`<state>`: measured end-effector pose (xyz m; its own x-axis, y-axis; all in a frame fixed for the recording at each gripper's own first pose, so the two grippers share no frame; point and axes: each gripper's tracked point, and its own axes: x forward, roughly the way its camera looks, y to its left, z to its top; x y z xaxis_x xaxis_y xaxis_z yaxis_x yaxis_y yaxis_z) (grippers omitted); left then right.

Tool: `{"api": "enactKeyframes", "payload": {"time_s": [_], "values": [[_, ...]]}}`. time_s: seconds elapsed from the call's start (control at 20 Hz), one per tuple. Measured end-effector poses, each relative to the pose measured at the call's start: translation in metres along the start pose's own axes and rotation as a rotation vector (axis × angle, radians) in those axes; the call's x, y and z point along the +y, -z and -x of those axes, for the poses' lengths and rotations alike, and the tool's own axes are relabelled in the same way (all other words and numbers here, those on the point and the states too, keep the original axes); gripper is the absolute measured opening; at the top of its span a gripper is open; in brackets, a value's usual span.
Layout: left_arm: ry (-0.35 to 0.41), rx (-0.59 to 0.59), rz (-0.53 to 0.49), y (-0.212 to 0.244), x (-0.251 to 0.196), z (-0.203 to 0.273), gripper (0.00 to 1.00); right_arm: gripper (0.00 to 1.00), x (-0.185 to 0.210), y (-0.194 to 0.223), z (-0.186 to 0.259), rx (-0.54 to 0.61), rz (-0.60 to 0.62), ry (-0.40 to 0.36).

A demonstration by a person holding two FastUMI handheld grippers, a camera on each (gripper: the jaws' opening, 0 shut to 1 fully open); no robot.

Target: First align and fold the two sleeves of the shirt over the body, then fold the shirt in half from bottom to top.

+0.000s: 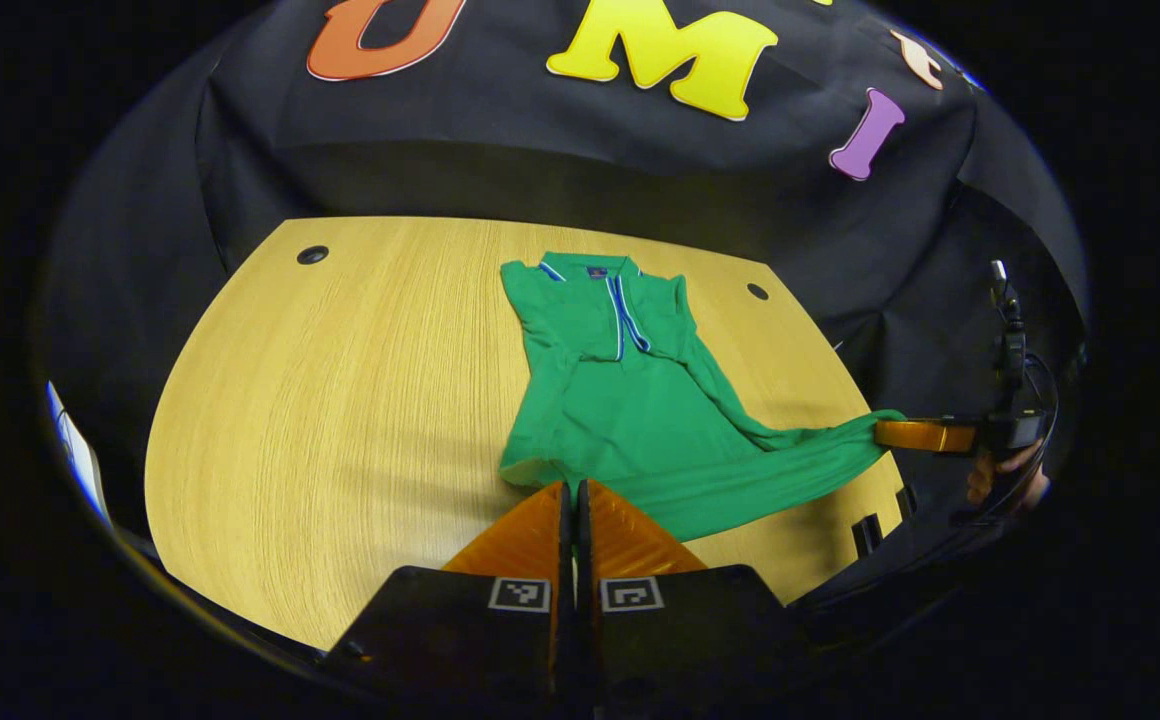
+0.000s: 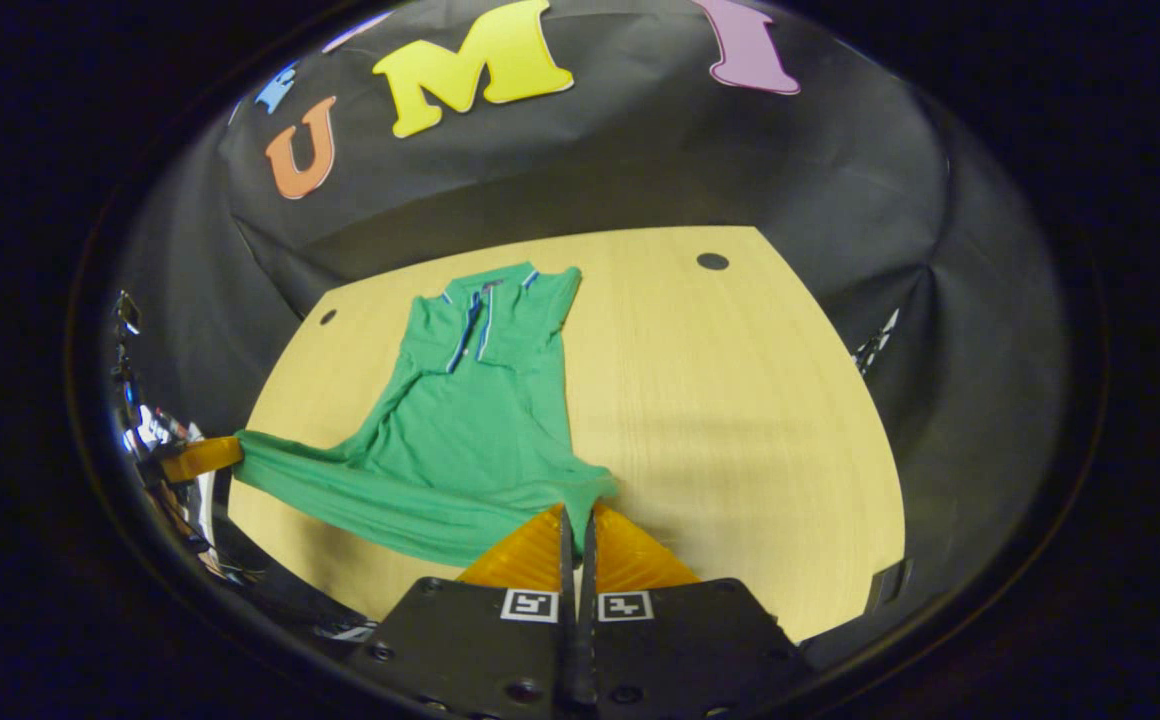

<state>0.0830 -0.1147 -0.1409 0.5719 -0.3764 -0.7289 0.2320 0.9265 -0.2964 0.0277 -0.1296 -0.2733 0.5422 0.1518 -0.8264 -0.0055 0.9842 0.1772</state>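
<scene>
I hold both hem corners of the shirt (image 1: 630, 400), left gripper (image 1: 573, 492) and right gripper (image 2: 577, 515) each clamped on limp, light cloth that sags between them.

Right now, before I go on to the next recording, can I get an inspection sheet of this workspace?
Surface: wooden table, two round holes near its far edge.
Job's things: green shirt, collar at the far side, sleeves folded over the body, bottom hem lifted off the table at both corners.
Clutter: nothing seen.
Grippers: left gripper shut on one hem corner; right gripper shut on the other; hem stretched between them.
Cables: dark cable by the hand holding the right gripper.
Surroundings: black cloth wall behind and beside the table.
</scene>
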Motion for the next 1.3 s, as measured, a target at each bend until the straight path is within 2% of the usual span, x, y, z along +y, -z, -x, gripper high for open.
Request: {"api": "enactKeyframes", "payload": {"time_s": [0.4,0.75,1.0,1.3], "values": [[-0.014,-0.108,-0.034,-0.074,0.0,-0.02,0.06,0.0,0.004,-0.058,-0.013,-0.065,0.001,-0.019],[-0.037,-0.177,-0.043,-0.133,0.005,-0.049,0.05,0.02,0.006,-0.131,-0.031,-0.145,0.016,-0.027],[-0.06,-0.193,-0.034,-0.168,0.015,-0.08,0.06,0.0,0.009,-0.185,-0.057,-0.18,0.04,-0.027],[-0.115,-0.232,-0.017,-0.207,0.041,-0.129,0.06,0.0,0.021,-0.243,-0.114,-0.192,0.099,-0.052]]}}
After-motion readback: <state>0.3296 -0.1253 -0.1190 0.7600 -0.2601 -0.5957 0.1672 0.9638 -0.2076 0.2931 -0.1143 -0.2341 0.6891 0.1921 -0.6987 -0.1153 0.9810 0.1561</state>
